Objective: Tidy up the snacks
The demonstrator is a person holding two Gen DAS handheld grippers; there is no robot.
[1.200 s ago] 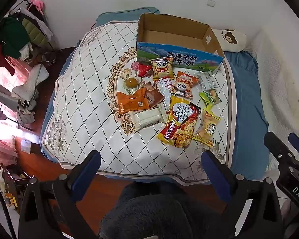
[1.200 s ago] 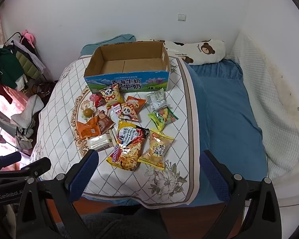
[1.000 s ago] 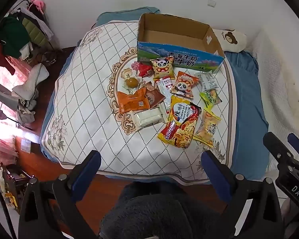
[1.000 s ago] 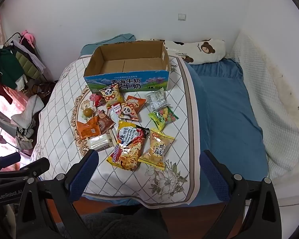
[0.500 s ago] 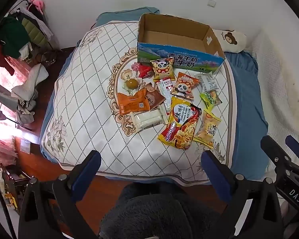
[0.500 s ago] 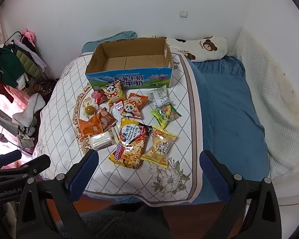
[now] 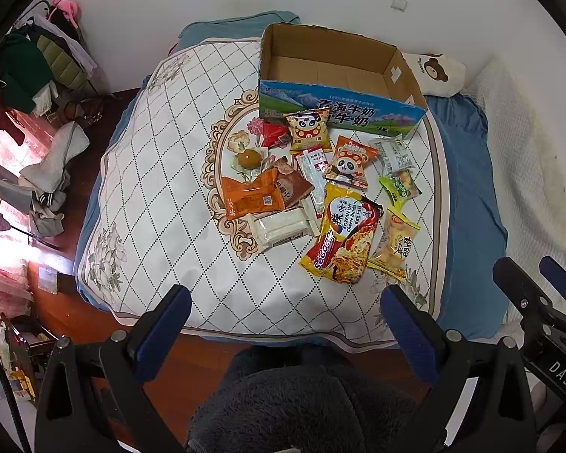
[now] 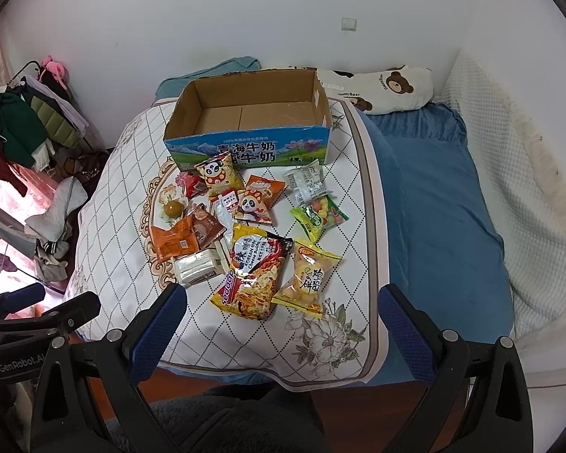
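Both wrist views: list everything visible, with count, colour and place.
Cardboard box: 1, brown inside, blue printed front, empty, far end of quilt.
Quilt: 1, white diamond pattern, on bed.
Panda snack bags: 2, yellow and orange, just before box.
Noodle packet: 1, yellow-red, nearest row.
Biscuit bag: 1, yellow, right of noodles.
Candy bag: 1, green.
Orange packet: 1, left side.
Bear pillow: 1, white, by wall.
Clothes rack: 1, far left.
Left gripper: open, empty.
Right gripper: open, empty.
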